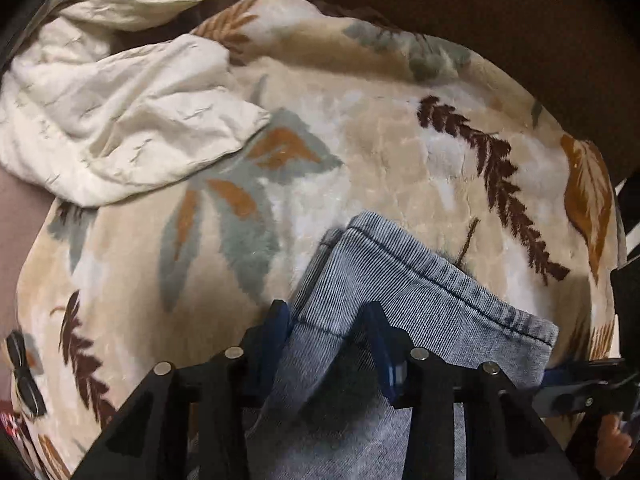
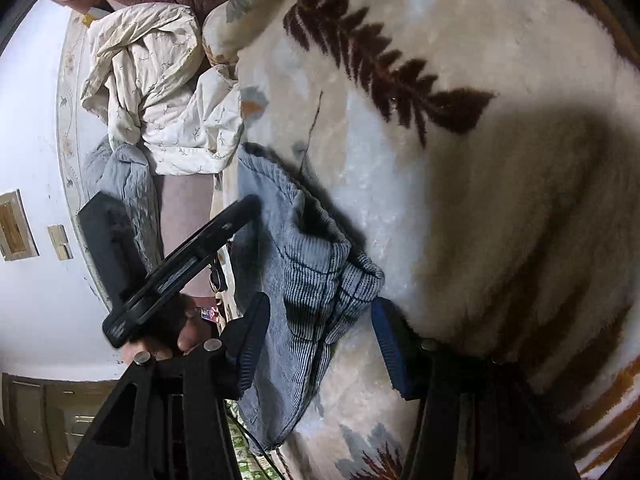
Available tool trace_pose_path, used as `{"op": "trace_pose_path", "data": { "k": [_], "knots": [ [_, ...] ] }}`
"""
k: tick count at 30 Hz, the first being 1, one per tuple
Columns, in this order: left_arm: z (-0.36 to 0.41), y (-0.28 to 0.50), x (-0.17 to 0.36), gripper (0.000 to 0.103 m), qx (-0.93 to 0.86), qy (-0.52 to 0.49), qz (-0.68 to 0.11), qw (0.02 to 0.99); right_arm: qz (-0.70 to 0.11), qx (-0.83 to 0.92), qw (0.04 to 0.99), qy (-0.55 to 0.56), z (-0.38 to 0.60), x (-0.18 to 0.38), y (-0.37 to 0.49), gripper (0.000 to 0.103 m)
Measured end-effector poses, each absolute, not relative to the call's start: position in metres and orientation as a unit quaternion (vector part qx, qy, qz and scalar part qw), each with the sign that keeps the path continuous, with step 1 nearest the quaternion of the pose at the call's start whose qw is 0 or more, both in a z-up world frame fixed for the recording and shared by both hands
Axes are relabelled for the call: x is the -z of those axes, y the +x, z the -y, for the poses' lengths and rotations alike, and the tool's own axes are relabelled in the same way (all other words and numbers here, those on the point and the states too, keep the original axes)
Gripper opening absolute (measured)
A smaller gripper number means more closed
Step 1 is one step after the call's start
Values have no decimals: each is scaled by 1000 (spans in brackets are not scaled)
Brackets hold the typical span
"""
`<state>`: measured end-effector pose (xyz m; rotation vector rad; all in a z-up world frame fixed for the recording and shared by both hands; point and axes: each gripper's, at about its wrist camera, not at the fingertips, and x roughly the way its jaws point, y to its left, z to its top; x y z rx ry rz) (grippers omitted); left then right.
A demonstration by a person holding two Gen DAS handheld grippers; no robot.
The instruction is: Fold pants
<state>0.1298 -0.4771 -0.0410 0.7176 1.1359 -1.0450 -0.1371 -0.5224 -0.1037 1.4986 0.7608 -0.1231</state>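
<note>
On the leaf-print blanket (image 1: 400, 152), left claw (image 1: 328, 344) gripped pants (image 1: 400, 292); right view alone showed right claw (image 2: 320, 344) clenched on denim, hand (image 2: 176, 332) behind.

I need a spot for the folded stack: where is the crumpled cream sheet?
In the left wrist view, the crumpled cream sheet lies upper left on the leaf-patterned plush blanket, apart from the blue denim pants.

The pants (image 1: 400, 300) lie on the blanket (image 1: 380, 140) at lower centre of the left wrist frame; a crumpled sheet (image 1: 120, 120) lies at upper left, overlapping the blanket's edge.
</note>
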Motion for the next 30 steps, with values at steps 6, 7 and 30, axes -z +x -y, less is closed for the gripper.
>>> {"op": "trace_pose_path", "data": {
  "k": [6, 7, 30],
  "knots": [
    [479, 128, 39, 34, 482, 322, -490, 651, -325, 62, 668, 667, 522, 105, -139, 50],
    [480, 128, 40, 34, 482, 323, -489, 652, -326, 62, 669, 665, 523, 105, -139, 48],
    [470, 108, 37, 23, 482, 306, -461, 679, -344, 80, 717, 601, 517, 93, -125, 25]
  ]
}}
